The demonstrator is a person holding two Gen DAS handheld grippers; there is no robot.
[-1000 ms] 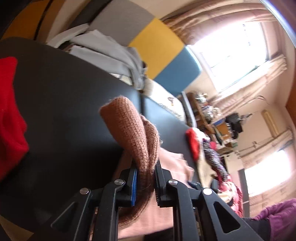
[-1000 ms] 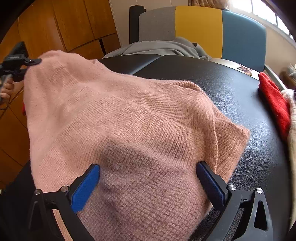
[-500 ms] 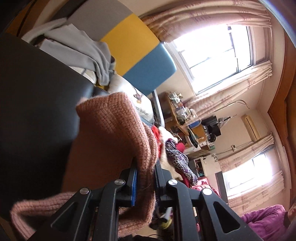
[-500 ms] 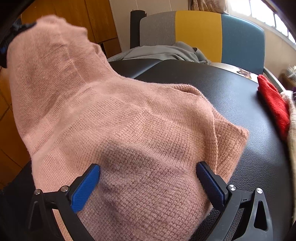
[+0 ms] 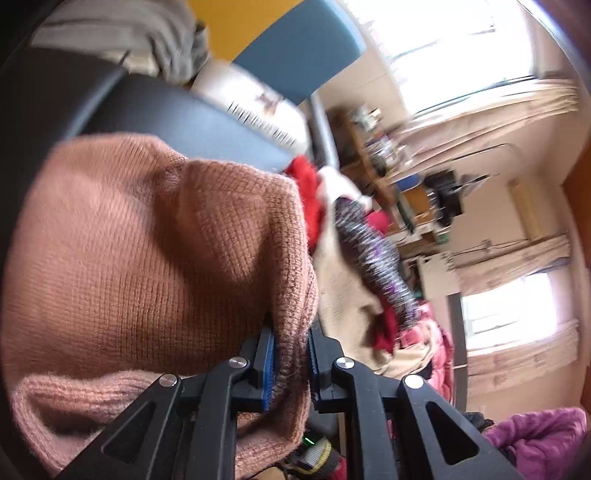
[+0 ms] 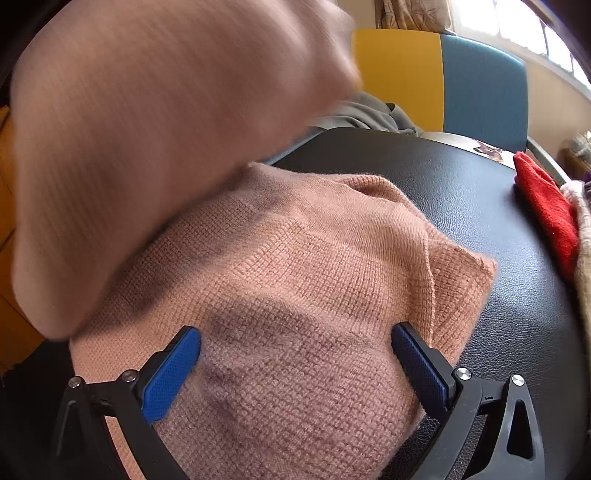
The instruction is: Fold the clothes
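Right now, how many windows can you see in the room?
2 in the left view: a big window at top, a smaller window lower right. The right view shows one, probably the same.

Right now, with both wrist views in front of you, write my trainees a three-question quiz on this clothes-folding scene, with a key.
1. True or false: the left gripper is clamped on the pink knit sweater.
2. The right gripper is: A) shut on cloth, B) open across the sweater, C) out of view.
3. Which colour is the garment lying on the black surface beyond the sweater?

Key: 1 true; 2 B; 3 red.
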